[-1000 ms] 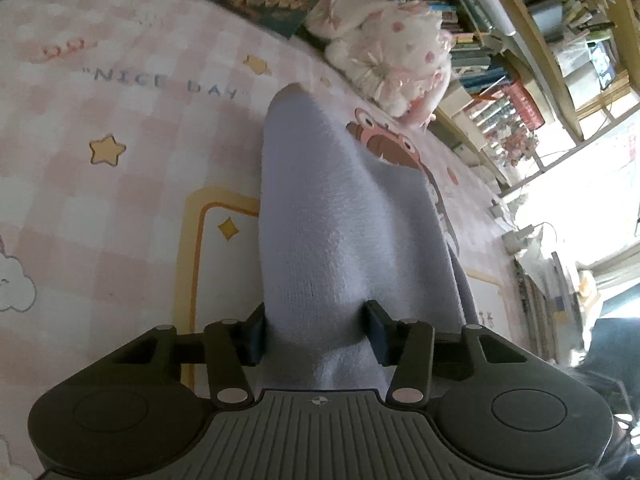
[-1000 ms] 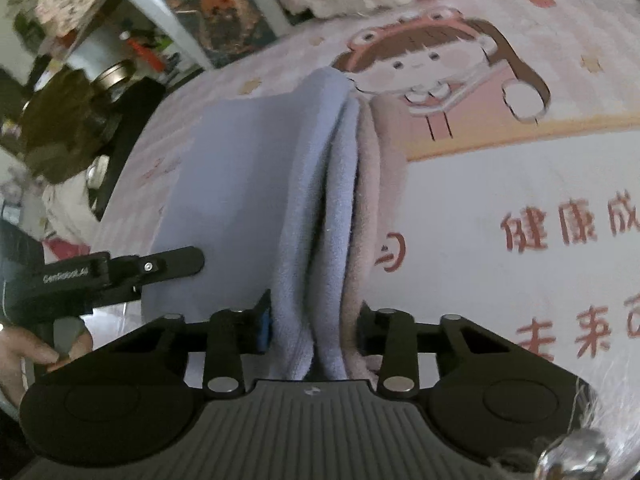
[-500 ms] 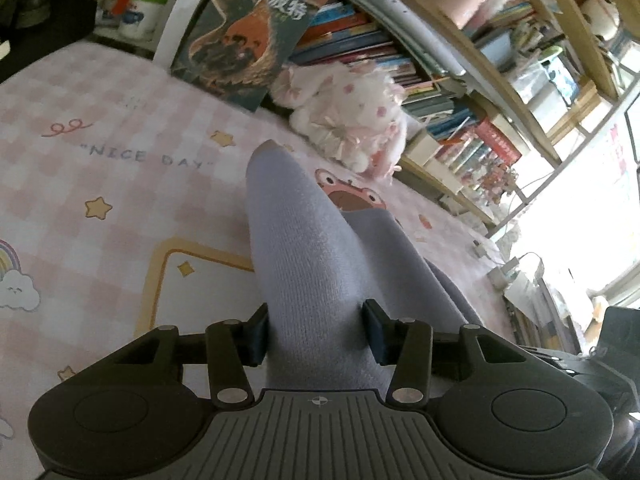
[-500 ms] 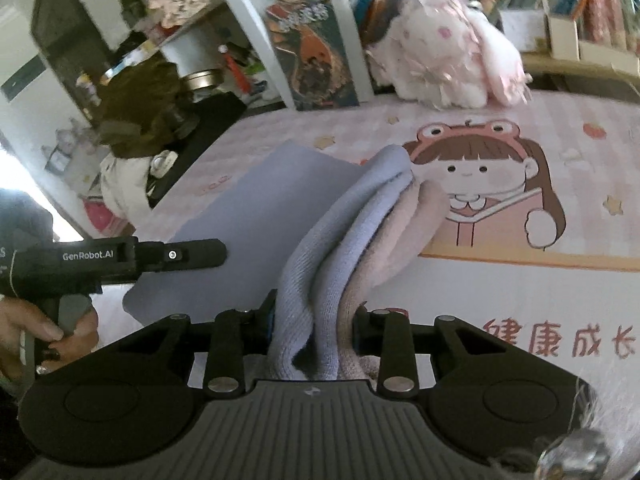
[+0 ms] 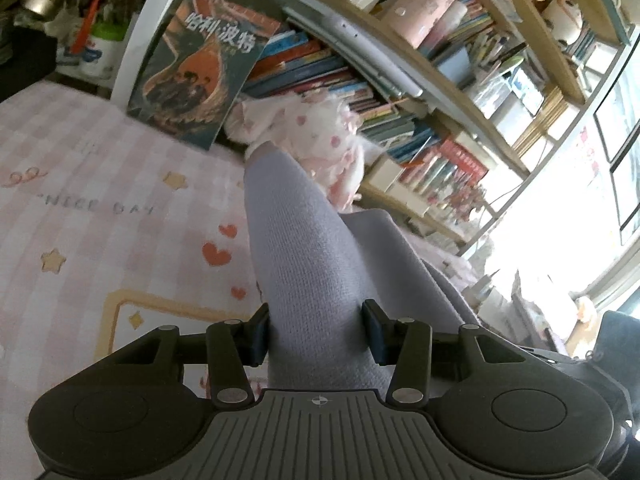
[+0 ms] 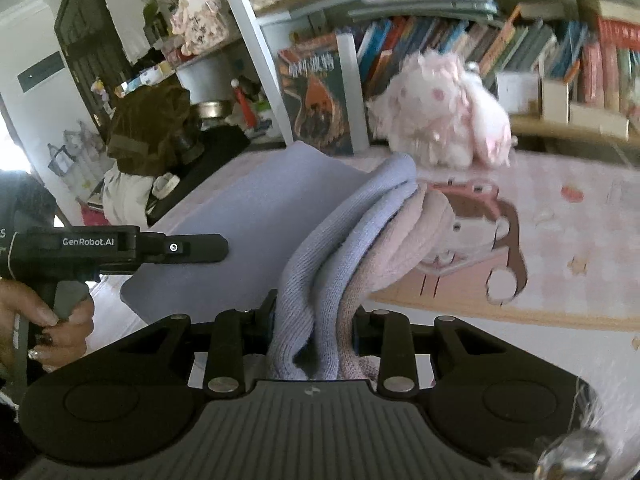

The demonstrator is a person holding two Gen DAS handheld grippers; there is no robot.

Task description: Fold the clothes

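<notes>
Both tools are clamped on the same lavender knit garment, each at its own edge, so the cloth hangs taut between them and can be carried over as one sheet. In the left wrist view the left tool grips a smooth single band of the garment, which runs away toward 12 o'clock, raised off the pink cartoon-print surface beneath; whether that surface is a bed or a mat cannot be told. In the right wrist view the right tool pinches a thicker bunch: several lavender layers plus a pinkish layer on its 3 o'clock side, which suggests an edge already doubled over. From there the flat panel of the garment spreads toward 10 o'clock, where the left tool's body and the hand gripping it show. Holding the two corners level and apart keeps the panel flat, which a neat crease needs. A pink plush toy and a propped book sit at 12 o'clock, near the garment's far edge and close enough to be brushed.
</notes>
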